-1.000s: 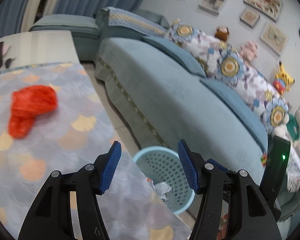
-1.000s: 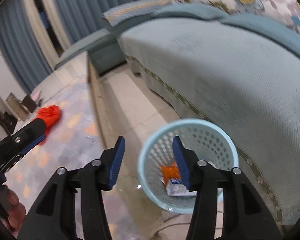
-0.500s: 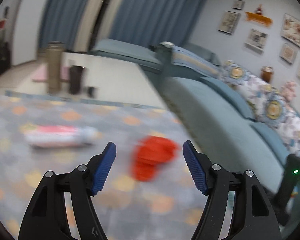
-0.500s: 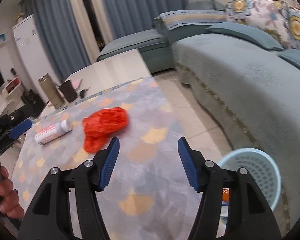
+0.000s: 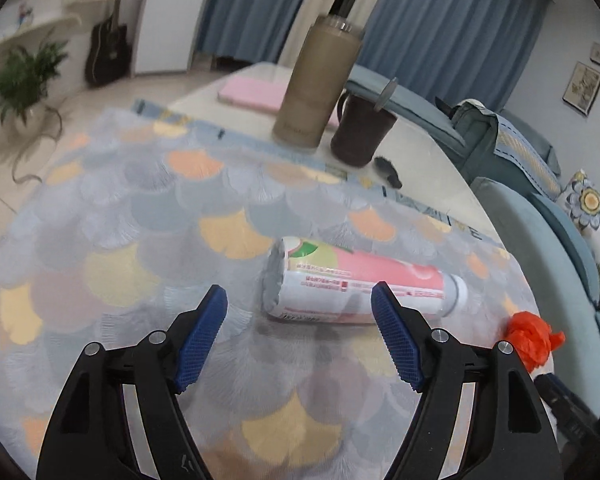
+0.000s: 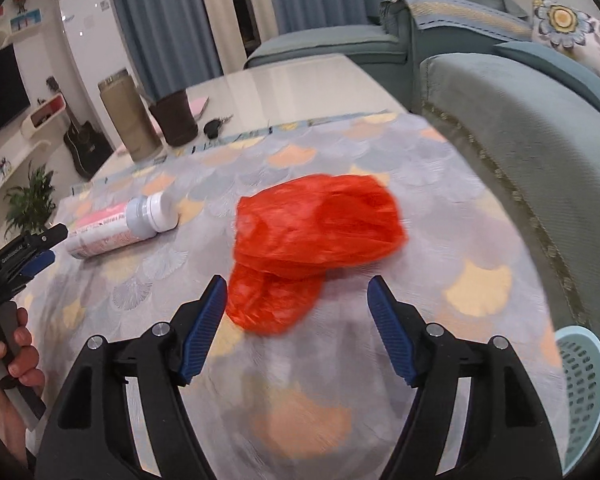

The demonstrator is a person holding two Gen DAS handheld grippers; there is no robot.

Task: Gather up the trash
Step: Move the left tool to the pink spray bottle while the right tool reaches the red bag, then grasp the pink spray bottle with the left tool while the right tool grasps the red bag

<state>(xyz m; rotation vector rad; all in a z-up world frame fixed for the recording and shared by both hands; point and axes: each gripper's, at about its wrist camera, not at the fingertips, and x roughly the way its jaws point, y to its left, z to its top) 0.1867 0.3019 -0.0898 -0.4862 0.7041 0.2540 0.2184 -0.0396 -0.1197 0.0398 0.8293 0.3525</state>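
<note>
A pink and white plastic bottle (image 5: 356, 284) lies on its side on the patterned tablecloth (image 5: 140, 240). My left gripper (image 5: 300, 312) hovers just short of it, jaws opening, nothing between them. A crumpled red plastic bag (image 6: 316, 232) lies on the cloth right in front of my right gripper (image 6: 296, 304), whose jaws are also opening and hold nothing. The right wrist view shows the bottle (image 6: 120, 228) at the left, beside my left gripper (image 6: 24, 256) held in a hand (image 6: 8, 364). The red bag (image 5: 530, 338) appears at the right in the left wrist view.
A tall tan flask (image 5: 318, 84), a dark brown cup (image 5: 362, 128), a pink pad (image 5: 254, 94) and dark keys (image 5: 386, 168) stand at the table's far end. A blue sofa (image 6: 540, 128) runs along the right. A light blue perforated basket (image 6: 584, 376) sits on the floor by the table's right edge.
Both grippers swung from the basket beside the sofa to over the table. The left now faces the bottle, the right the red bag. Both jaws have widened.
</note>
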